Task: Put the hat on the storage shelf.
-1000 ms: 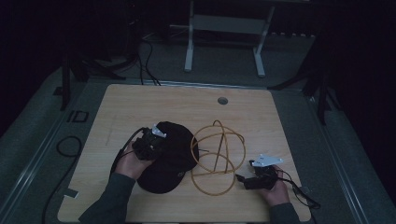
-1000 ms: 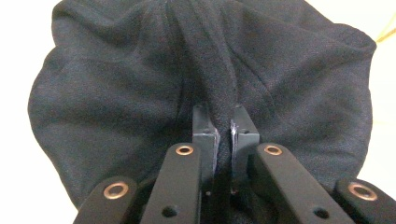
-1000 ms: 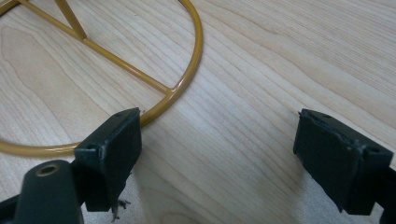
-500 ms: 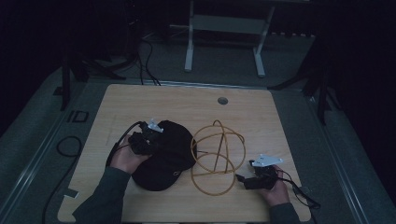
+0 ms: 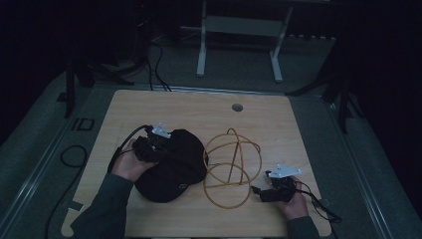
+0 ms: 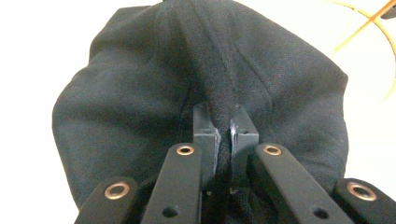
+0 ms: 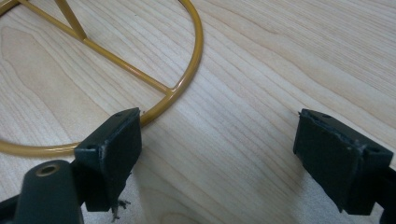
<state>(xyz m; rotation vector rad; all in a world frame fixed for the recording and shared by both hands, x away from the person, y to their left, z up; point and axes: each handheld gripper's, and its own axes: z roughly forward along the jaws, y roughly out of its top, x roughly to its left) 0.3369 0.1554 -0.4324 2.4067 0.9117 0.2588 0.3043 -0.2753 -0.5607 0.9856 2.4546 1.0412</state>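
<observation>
Pale wood table (image 5: 199, 109) in a dark room, black cap (image 5: 174, 167) now farther upper-left, pinched by left gripper (image 5: 158, 142); right gripper (image 5: 261, 193) spread.

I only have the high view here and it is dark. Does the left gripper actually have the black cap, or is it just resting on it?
Observer: It has it. In the left gripper view the left gripper is shut on a fold of the black cap, with cloth pinched between the pads.
Operator: And the right gripper, open or shut?
Observer: The right gripper is open, its jaws standing wide apart with bare wooden table between them.
Operator: Is it touching the yellow wire stand?
Observer: In the right gripper view the base ring of the yellow wire stand runs right beside one jaw, outside the gap; whether they touch I cannot tell.
</observation>
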